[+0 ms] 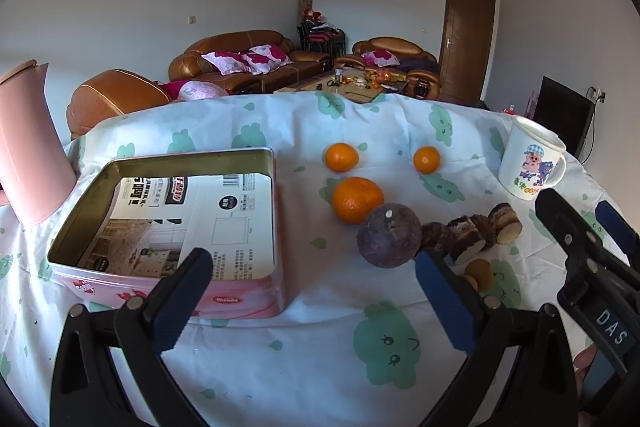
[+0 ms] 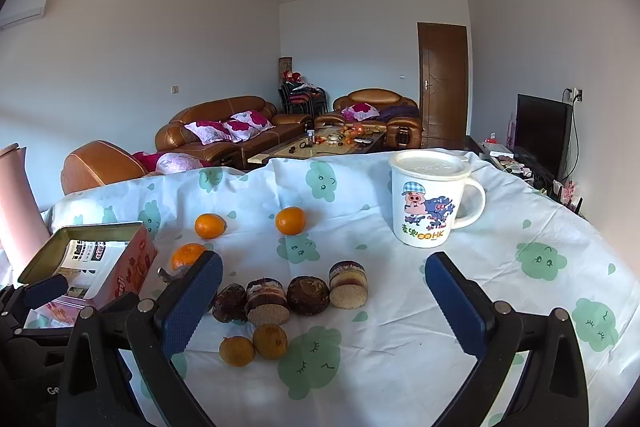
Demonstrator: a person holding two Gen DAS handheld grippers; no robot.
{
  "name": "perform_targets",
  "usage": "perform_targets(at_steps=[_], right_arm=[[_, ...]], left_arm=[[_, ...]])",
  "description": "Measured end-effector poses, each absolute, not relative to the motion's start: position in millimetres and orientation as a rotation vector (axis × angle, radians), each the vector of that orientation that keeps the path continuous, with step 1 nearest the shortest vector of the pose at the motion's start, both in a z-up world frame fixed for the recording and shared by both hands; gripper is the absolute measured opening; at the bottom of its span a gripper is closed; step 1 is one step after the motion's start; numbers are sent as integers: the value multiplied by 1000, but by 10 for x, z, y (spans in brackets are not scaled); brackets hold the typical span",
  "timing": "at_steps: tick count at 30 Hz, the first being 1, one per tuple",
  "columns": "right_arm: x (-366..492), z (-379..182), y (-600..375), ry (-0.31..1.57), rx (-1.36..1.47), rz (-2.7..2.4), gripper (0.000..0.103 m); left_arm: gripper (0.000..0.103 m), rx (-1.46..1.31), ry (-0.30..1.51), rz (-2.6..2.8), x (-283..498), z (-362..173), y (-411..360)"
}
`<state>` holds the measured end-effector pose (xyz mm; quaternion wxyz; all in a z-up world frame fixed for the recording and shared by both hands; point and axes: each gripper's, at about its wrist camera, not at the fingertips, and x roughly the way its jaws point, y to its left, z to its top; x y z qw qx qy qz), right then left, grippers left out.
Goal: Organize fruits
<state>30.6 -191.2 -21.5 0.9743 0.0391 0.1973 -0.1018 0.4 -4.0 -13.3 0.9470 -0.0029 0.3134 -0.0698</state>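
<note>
Three oranges lie on the cloud-print tablecloth: a large one (image 1: 357,199) and two smaller ones (image 1: 341,157) (image 1: 426,159). A dark purple round fruit (image 1: 389,235) sits in front of the large orange. Two small brown fruits (image 2: 237,350) (image 2: 270,340) lie near the front. An open pink tin box (image 1: 172,223), lined with printed paper, stands at the left. My left gripper (image 1: 312,301) is open and empty, just in front of the box and purple fruit. My right gripper (image 2: 324,307) is open and empty, hovering over the small brown fruits.
Several brown cake rolls (image 2: 288,297) lie in a row behind the small brown fruits. A white lidded cartoon mug (image 2: 430,201) stands at the right. A pink jug (image 1: 28,147) stands at the far left. The table's far edge drops toward sofas behind.
</note>
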Motion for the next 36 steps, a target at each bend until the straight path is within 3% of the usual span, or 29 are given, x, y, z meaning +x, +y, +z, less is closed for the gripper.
perform_targets(at_steps=[36], right_arm=[[335, -215, -1963, 430, 124, -173, 102]], left_arm=[[103, 83, 596, -88, -62, -134, -99]])
